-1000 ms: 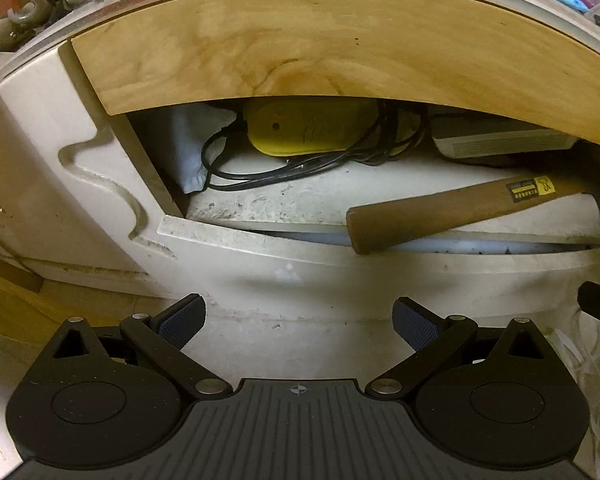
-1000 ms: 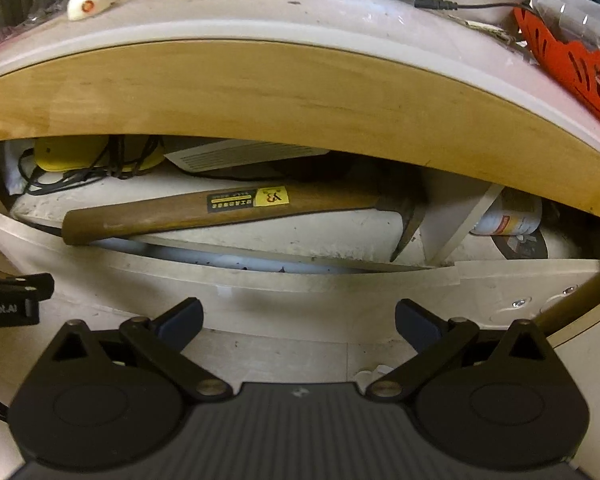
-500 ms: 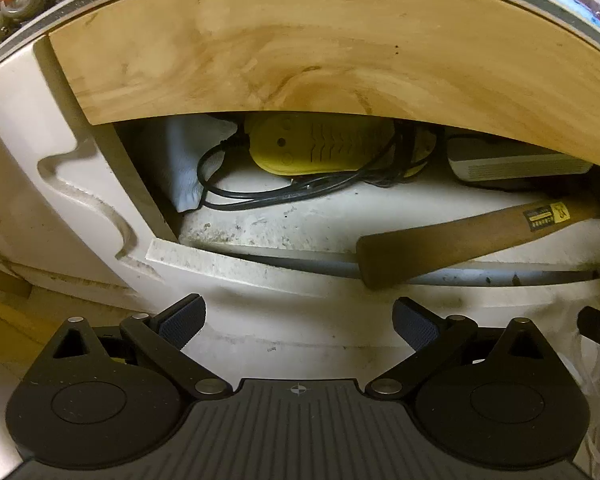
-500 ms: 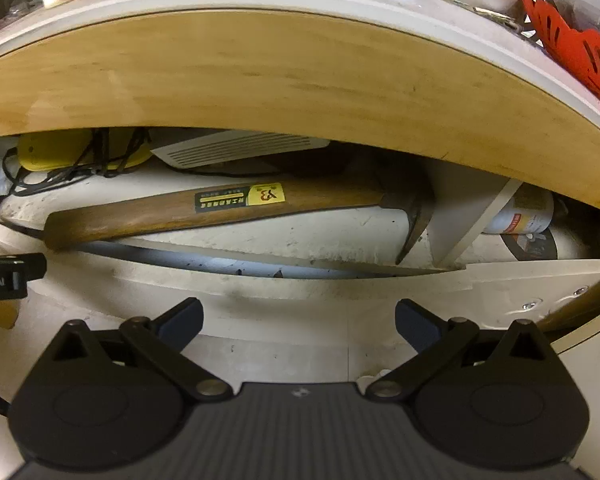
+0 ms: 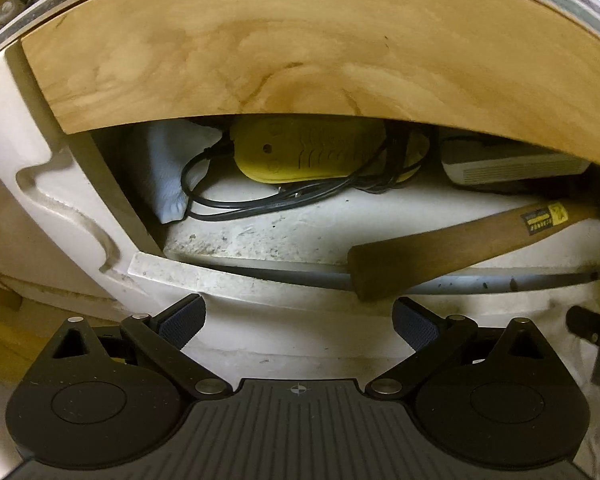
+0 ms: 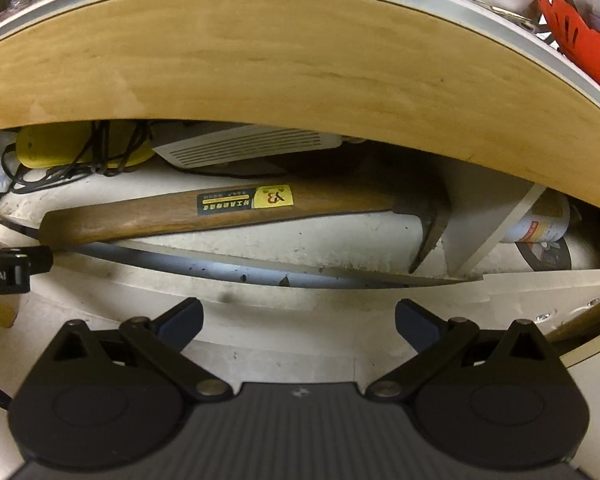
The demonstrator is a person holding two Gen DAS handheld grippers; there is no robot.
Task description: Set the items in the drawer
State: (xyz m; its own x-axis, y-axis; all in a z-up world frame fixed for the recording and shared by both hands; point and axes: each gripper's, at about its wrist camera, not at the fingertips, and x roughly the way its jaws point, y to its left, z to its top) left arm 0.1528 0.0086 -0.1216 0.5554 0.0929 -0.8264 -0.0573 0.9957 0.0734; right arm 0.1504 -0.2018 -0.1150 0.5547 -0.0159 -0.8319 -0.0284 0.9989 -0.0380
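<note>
The drawer (image 6: pixel 340 300) is white, scuffed and speckled with dirt, and stands partly open under a pale wooden front. A hammer (image 6: pixel 236 210) lies flat inside, near the front edge. Its brown wooden handle runs along that edge, butt toward the left, and carries a black and yellow label. The dark metal head sits at the right, against a white divider, its claw pointing toward the front edge. In the left view the handle butt (image 5: pixel 384 270) overlaps the front edge.

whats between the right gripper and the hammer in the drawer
In the right wrist view, only the drawer's white front wall lies between the open right gripper and the hammer, which rests inside just behind it. Nothing else is in that stretch.
</note>
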